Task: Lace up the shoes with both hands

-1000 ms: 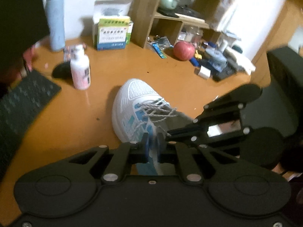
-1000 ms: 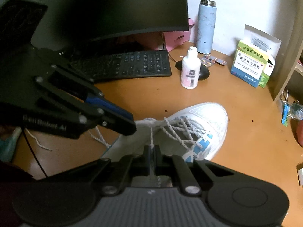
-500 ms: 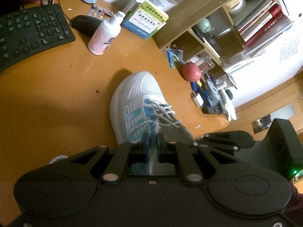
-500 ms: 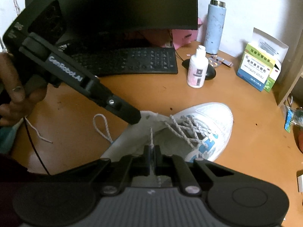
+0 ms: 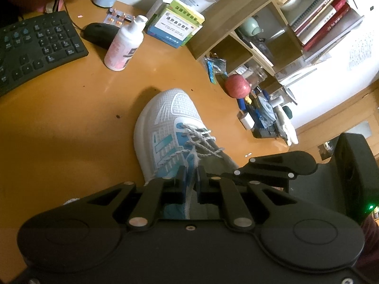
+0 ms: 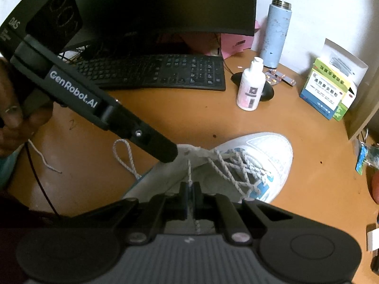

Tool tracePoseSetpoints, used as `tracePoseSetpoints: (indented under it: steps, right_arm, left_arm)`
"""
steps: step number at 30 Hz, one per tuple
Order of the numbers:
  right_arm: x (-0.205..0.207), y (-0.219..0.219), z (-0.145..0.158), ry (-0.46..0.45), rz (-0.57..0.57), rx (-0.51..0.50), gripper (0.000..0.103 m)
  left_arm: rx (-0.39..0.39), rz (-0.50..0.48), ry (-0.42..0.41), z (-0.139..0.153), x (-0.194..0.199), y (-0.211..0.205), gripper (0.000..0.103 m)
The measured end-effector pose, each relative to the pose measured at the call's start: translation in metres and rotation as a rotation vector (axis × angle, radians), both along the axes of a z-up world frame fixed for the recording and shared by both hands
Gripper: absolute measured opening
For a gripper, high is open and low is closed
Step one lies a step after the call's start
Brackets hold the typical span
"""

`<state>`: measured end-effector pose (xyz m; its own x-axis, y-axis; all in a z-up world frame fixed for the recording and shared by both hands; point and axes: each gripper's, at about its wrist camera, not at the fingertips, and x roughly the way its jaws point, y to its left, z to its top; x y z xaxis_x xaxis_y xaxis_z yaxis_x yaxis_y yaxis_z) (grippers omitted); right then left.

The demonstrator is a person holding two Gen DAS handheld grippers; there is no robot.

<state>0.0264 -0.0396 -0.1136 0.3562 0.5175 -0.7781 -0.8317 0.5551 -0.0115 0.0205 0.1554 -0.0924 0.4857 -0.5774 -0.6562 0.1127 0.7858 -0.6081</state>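
A white and blue sneaker (image 5: 165, 127) lies on the orange desk (image 5: 71, 118), toe pointing away, with speckled white laces (image 5: 201, 139) crossed over its tongue. My left gripper (image 5: 190, 169) is shut on a lace strand (image 5: 193, 158) just above the tongue. In the right wrist view the sneaker (image 6: 265, 149) points right. There my right gripper (image 6: 189, 185) is shut on another upright lace strand (image 6: 189, 171). The left gripper (image 6: 169, 152) reaches in from the upper left, held by a hand (image 6: 11, 116), and pinches the lace at the tongue's top. A loose lace loop (image 6: 124, 156) rests on the desk.
A black keyboard (image 6: 154, 73) and a monitor (image 6: 142, 4) stand at the back. A white and pink bottle (image 6: 251, 87), a black mouse (image 6: 267, 90), a medicine box (image 6: 324, 92) and a blue flask (image 6: 274, 33) stand behind the shoe. A wooden shelf (image 5: 248, 35) and an apple (image 5: 236, 86) are on the right.
My left gripper has rolled about its own line and shifted a little, still holding its lace. A lace loop has come into view on the desk. The right gripper has stayed put.
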Motion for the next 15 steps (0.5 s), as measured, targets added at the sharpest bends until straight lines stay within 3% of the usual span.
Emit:
tracePoseSetpoints:
  steps: [15]
  right_arm:
    - [-0.0038, 0.0033, 0.0034, -0.005, 0.022, -0.015, 0.004]
  left_arm:
    - [0.029, -0.018, -0.015, 0.0028, 0.0006, -0.0051, 0.006]
